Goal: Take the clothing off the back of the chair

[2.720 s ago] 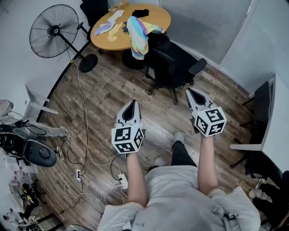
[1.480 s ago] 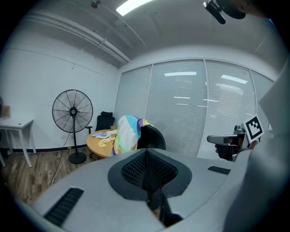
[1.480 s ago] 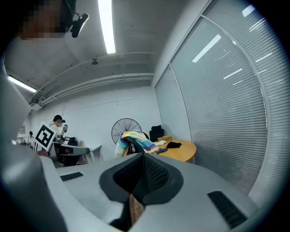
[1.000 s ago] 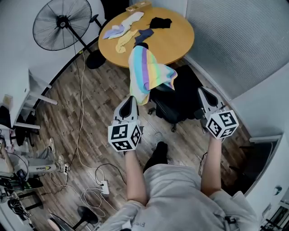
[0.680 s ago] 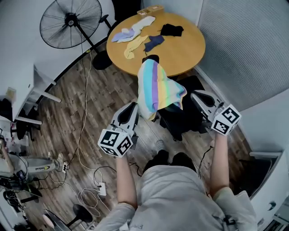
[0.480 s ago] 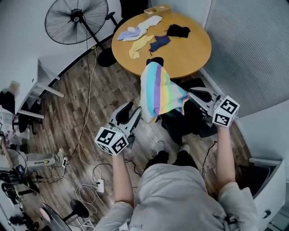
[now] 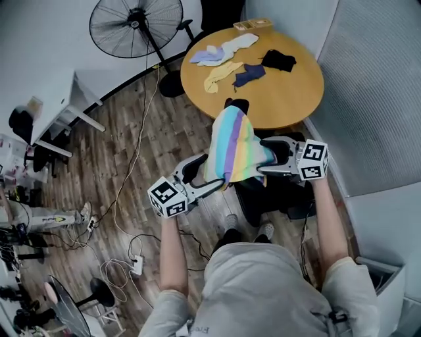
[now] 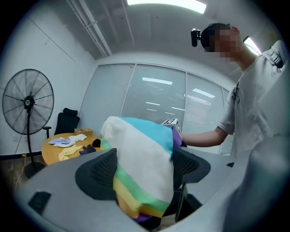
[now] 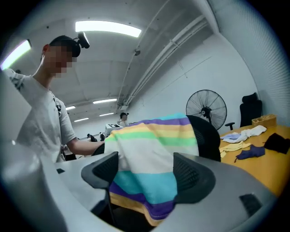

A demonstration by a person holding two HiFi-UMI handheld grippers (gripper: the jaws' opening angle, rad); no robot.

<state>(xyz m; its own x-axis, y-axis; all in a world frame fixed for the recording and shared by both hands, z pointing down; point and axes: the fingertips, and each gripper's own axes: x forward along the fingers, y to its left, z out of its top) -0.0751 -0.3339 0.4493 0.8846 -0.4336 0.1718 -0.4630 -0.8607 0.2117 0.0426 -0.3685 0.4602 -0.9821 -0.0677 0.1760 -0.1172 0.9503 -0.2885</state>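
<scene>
1. White desk (image 7: 41, 99), 9 o'clock in the head view; its edge borders open wood floor (image 7: 118, 131).
2. Standing fan (image 7: 136, 18), 11 o'clock; its cable (image 7: 131, 164) trails across the floor to 7 o'clock.
3. Left gripper (image 7: 212, 172), jaws opening and wide apart, either side of the cloth's left fall without pinching it.
4. Striped clothing (image 7: 235, 145), draped over the back of the chair (image 7: 279, 197) at centre, between both grippers.
5. Right gripper (image 7: 263, 158), jaws opening and wide apart, the cloth's right fall between them, unpinched.
6. Round table (image 7: 289, 92), 1 o'clock, its edge just behind the chair back; small garments (image 7: 220, 52) lie on it.
7. Blind-covered wall (image 7: 375, 85), 3 o'clock, near the chair; little room there.
8. Only the head view shows the floor. Only the gripper views show ceiling lights; the right gripper view alone shows distant people.
</scene>
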